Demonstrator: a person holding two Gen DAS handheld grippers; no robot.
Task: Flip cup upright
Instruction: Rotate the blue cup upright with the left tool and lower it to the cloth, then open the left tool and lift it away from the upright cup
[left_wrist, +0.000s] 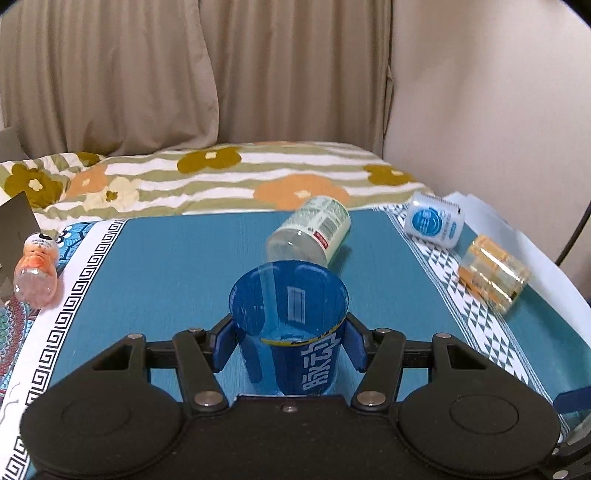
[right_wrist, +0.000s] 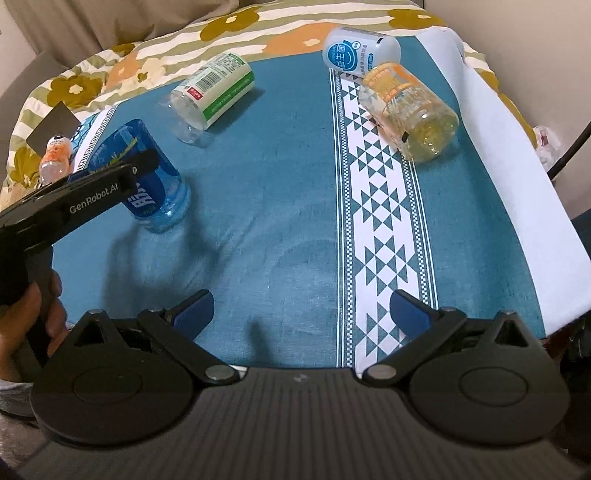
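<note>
**Blue cup held upright between the left fingers**

The left gripper (left_wrist: 290, 345) pinches a translucent blue plastic cup with white lettering (left_wrist: 291, 325) at mid-height, one blue pad against each side wall. The cup's open mouth faces up and its base sits on or just above the teal patterned cloth covering the worktop (left_wrist: 166, 258); the pictures do not settle whether it touches. Gripping the sides rather than the rim probably leaves the mouth free and keeps the cup steady while it is set down, so the flip looks nearly complete, with release remaining.

The right gripper (right_wrist: 301, 312) hangs over bare cloth with its fingers spread wide and nothing between them, well apart from the cup, which lies far to their left.

Just beyond the left fingers lies a clear bottle with a green-and-white label (left_wrist: 310, 230) on its side, close behind the cup. Farther right of them lie a white bottle with a blue round label (left_wrist: 432, 221) and a clear yellowish jar with an orange label (left_wrist: 493, 275). To the left lies a small orange-labelled bottle (left_wrist: 37, 269). None blocks a straight backward withdrawal.
</note>
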